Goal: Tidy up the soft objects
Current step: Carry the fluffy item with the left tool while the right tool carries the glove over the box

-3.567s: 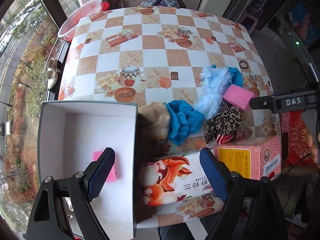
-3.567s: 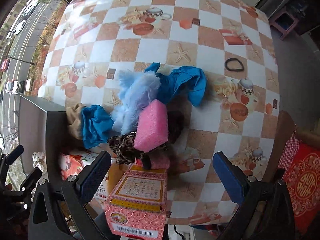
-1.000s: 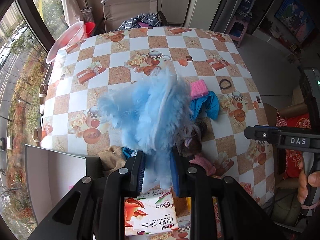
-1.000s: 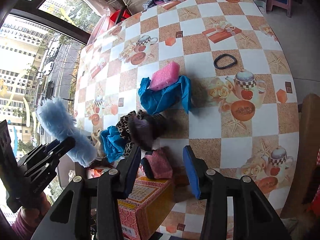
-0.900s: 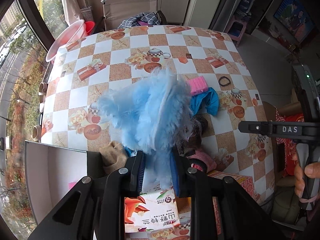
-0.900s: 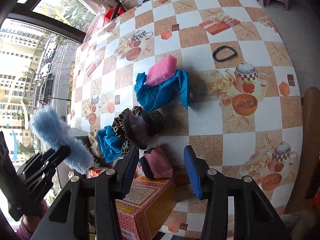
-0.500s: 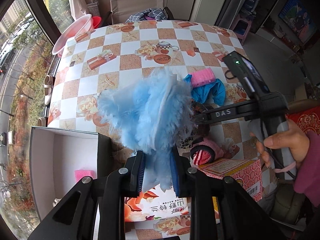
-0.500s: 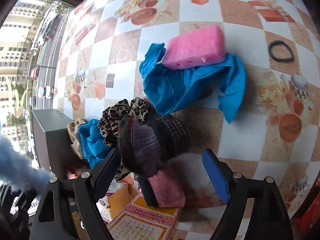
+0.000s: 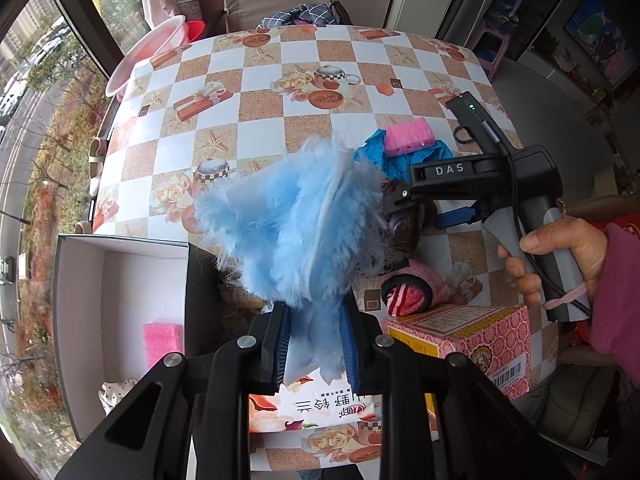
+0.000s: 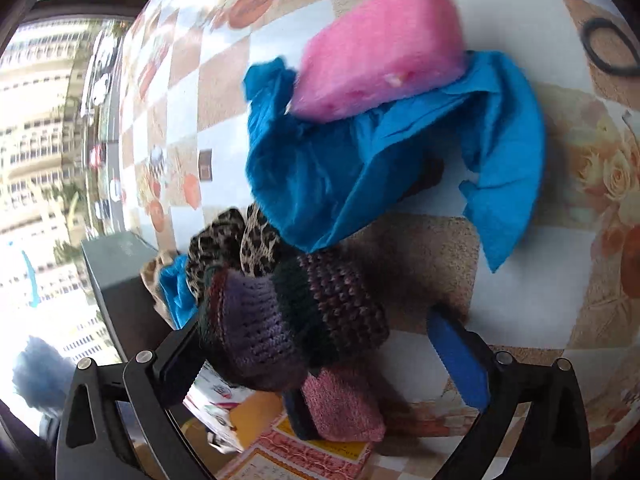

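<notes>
White walls line the open box (image 9: 120,280) at the far left, and that box is our marker: a pink sponge (image 9: 162,342) lies flat on its floor, with a white dotted scrap (image 9: 114,394) in the corner nearest the camera. Just right of the box, the left gripper (image 9: 316,346) has its blue pads pinched narrow on the stem of a fluffy pale-blue duster (image 9: 292,224), the plume held up over the box's right wall and the checked tablecloth (image 9: 304,120). Below it sits a flowered tissue pack (image 9: 316,412). Further right of the box comes the pile: a dark knitted hat (image 10: 288,320), a leopard-print piece (image 10: 236,244) behind it, a pink knitted roll (image 9: 408,294) resting against a pink patterned carton (image 9: 460,340). The right gripper (image 10: 316,344) is spread wide, its fingers flanking the hat, the left finger touching the wool and the right one (image 10: 458,360) clear of it. Beyond the hat, away from the box, a blue cloth (image 10: 360,164) lies crumpled with a second pink sponge (image 10: 380,44) on top. Farthest right, a black hair tie (image 10: 610,46) lies alone on the tablecloth.
</notes>
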A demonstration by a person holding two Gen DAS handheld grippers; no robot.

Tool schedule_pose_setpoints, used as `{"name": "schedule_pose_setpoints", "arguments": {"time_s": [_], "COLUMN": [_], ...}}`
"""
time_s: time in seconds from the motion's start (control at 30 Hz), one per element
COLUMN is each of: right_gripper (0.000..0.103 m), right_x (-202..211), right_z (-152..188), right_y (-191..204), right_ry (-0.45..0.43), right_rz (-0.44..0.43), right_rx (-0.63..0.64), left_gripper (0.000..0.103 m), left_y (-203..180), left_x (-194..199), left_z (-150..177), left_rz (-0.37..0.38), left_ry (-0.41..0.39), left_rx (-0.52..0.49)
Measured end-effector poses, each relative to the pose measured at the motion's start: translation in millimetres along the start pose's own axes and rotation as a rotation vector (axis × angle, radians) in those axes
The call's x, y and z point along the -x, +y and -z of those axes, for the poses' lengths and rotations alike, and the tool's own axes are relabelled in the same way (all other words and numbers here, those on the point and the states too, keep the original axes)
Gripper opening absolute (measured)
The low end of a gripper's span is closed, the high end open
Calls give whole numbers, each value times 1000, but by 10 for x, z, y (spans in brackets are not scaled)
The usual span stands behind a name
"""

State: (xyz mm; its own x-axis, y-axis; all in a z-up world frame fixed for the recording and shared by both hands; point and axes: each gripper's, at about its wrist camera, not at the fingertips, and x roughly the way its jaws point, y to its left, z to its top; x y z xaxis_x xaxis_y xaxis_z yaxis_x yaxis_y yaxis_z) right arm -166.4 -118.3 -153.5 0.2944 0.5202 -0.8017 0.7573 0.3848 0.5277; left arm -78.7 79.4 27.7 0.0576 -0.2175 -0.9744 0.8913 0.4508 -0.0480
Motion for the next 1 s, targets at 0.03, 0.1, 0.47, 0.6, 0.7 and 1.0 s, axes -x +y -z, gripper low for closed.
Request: {"name": "schedule_pose_setpoints", "arguments": {"time_s": [0.03,0.1,0.47,0.6,0.7,1.0], "right_gripper": [88,75,56,56,56,56], "right_x": [36,41,507,884,1143,1725], "right_z": [0,14,450,782,1048,1821], "right_y": [-34,-17,264,232,214,497], "right_ry": [-20,-13,-163,-241,-301,-419], "right_rz": [-13,-27,87,85,84,84], "right_rx": [-8,27,154,145,132,101], "left_gripper": [25,25,25,25,25,25], "left_y": [1,-2,-2,-46,-101,-183], "left_x": [-6,-14,88,121,186,378], "left_z": [1,15,111,158,218,525], "left_rz": [-3,-8,-23,-13,0,48], "left_ry": [2,8,-7,-7,-14,-19], "left_rx": [-2,-3,-23,-50,-83,-198]}}
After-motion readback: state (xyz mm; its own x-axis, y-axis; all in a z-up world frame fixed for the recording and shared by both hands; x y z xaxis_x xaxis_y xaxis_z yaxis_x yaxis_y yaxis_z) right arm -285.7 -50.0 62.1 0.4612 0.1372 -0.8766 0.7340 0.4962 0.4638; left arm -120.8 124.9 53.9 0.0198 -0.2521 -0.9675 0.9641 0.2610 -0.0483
